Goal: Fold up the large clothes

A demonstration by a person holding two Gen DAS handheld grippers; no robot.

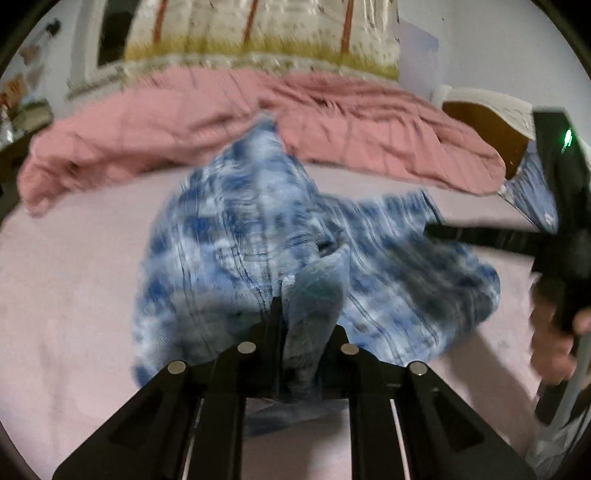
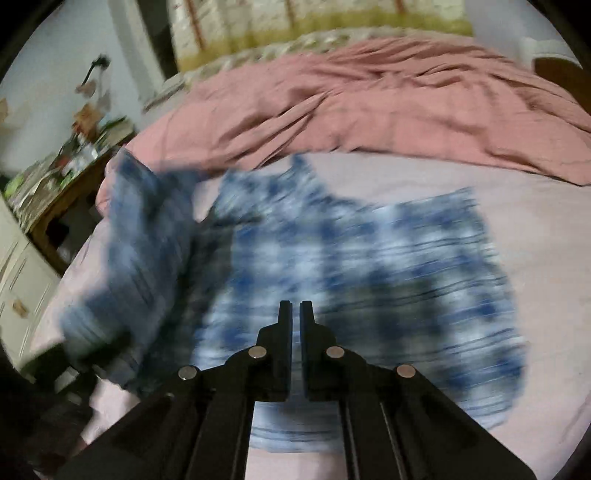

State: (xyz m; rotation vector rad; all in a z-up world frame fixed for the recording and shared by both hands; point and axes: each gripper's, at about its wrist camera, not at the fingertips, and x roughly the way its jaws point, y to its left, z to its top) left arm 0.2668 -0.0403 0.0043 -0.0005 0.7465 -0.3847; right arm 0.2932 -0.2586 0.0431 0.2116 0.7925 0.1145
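A blue and white plaid shirt (image 1: 236,229) is spread on the bed sheet (image 1: 74,277). My left gripper (image 1: 305,317) is shut on a bunched fold of it, and the cloth rises in a peak from the sheet to the jaws. In the right wrist view the shirt (image 2: 369,266) lies mostly flat, with its left part (image 2: 140,258) lifted. My right gripper (image 2: 295,305) hangs over the near middle of the shirt, shut, with nothing seen between its fingers. The left wrist view shows that gripper (image 1: 434,229) at the right, held by a hand (image 1: 554,332). Both views are motion-blurred.
A crumpled pink duvet (image 2: 369,92) lies across the far side of the bed, below a patterned headboard cover (image 1: 258,29). A cluttered wooden table (image 2: 55,177) and white drawers (image 2: 18,277) stand left of the bed. A wooden piece with a white cover (image 1: 480,122) sits at the far right.
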